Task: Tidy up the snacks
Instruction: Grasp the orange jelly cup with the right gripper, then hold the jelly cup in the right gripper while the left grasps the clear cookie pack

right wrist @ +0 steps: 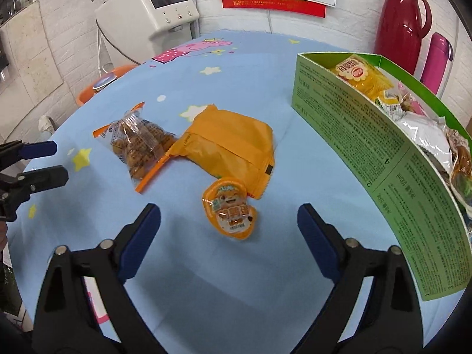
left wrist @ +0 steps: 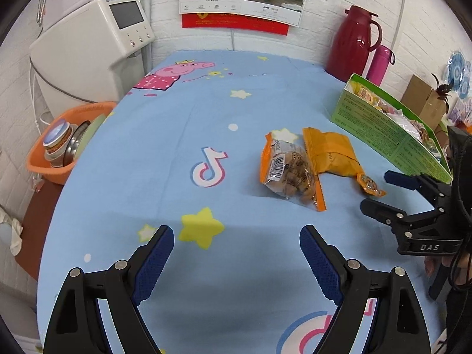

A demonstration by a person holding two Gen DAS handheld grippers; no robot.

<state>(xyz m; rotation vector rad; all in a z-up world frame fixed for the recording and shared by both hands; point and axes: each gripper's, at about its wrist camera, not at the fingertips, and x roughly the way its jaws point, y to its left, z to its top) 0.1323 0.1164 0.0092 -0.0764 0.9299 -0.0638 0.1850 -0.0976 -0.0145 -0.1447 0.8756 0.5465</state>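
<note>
Three snacks lie on the blue tablecloth [left wrist: 165,135]: a clear bag of brown biscuits [left wrist: 287,172] [right wrist: 138,147], a flat orange packet [left wrist: 332,153] [right wrist: 230,147], and a small orange jelly cup [left wrist: 370,184] [right wrist: 231,212]. A green box [left wrist: 383,126] [right wrist: 368,147] holding several snacks stands at the right. My left gripper [left wrist: 237,247] is open above bare cloth, short of the biscuits. My right gripper [right wrist: 228,227] is open with the jelly cup lying between its fingers, just ahead of the tips. Each gripper shows in the other's view, right gripper [left wrist: 380,190], left gripper [right wrist: 56,160].
A red thermos jug [left wrist: 352,44] [right wrist: 401,23] and a pink bottle [left wrist: 379,65] [right wrist: 435,59] stand behind the box by the wall. An orange basin [left wrist: 59,144] with bowls sits off the table's left edge, beside a white machine [left wrist: 97,50]. A cardboard box [left wrist: 424,100] is far right.
</note>
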